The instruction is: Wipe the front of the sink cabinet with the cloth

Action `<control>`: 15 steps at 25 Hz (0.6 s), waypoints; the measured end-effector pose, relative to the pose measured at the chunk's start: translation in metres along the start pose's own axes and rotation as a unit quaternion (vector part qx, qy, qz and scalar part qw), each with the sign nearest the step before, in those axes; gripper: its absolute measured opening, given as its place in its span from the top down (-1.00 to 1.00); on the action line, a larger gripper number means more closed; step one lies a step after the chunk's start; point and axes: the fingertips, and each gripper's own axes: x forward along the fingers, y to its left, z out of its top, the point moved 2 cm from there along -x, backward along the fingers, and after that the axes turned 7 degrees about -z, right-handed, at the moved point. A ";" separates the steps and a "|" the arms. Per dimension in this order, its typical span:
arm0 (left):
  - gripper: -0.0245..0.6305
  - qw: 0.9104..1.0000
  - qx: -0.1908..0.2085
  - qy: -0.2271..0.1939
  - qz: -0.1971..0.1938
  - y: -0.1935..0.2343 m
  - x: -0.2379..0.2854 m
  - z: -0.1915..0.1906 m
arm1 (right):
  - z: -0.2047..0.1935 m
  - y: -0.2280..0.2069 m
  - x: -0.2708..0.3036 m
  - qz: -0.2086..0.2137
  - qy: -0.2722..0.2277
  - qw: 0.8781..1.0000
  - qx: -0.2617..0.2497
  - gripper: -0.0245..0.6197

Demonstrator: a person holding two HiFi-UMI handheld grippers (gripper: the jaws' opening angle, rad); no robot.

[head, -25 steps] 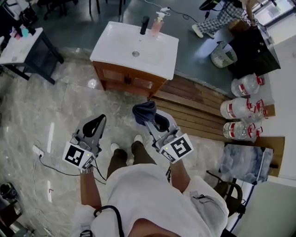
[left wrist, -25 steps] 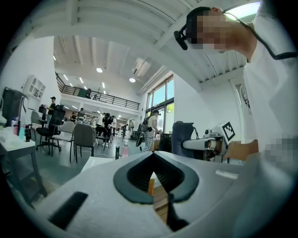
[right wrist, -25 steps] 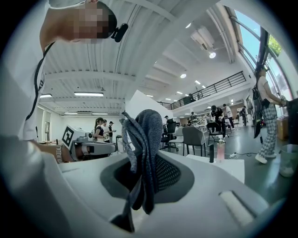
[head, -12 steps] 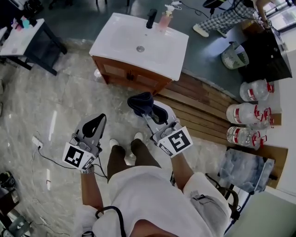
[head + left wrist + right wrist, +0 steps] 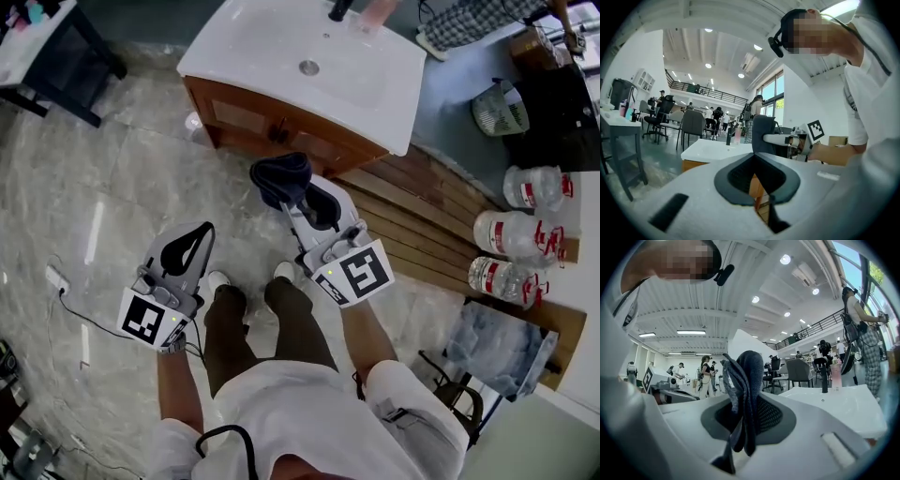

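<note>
In front of the sink cabinet (image 5: 281,131), in the head view, the right gripper (image 5: 289,199) points at the cabinet's wooden front. The dark blue cloth (image 5: 277,176) is bunched at its tip, near the cabinet doors but apart from them. The left gripper (image 5: 199,234) hangs farther back from the cabinet, toward its left end, over the marble floor (image 5: 122,206). Wooden decking (image 5: 422,220) runs beside the cabinet's right end.

In the left gripper view, the jaws meet at their tips and hold nothing. Through the loop behind the tips a strip of the cabinet's brown front shows, below its white basin top (image 5: 712,149). The right gripper's marker cube (image 5: 815,130) sits to the cabinet's right.

In the right gripper view, the jaws are closed on the cloth, which stands up in folds between them and droops down the gap. Beyond it lies the cabinet's white top, with a black faucet (image 5: 823,377) and a pink soap bottle (image 5: 836,372) at its far edge.
</note>
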 end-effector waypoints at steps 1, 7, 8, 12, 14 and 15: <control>0.92 1.000 0.002 -0.001 0.001 0.009 0.001 -0.015 | -0.015 -0.002 0.009 -0.001 -0.001 1.000 -0.002 0.72; 0.92 1.000 0.016 -0.021 0.018 0.059 0.004 -0.104 | -0.105 -0.019 0.061 -0.011 -0.001 1.000 -0.014 0.73; 0.92 0.999 0.020 -0.025 0.020 0.068 0.006 -0.119 | -0.120 -0.023 0.069 -0.010 -0.002 1.000 -0.016 0.72; 0.93 0.999 0.026 -0.028 0.024 0.101 0.017 -0.182 | -0.183 -0.032 0.099 -0.007 -0.012 1.000 -0.026 0.72; 0.92 0.999 0.037 -0.028 0.023 0.116 0.021 -0.217 | -0.216 -0.035 0.113 -0.008 -0.020 0.999 -0.029 0.72; 0.92 0.998 0.045 -0.033 0.021 0.123 0.024 -0.233 | -0.232 -0.038 0.120 -0.008 -0.025 0.999 -0.032 0.72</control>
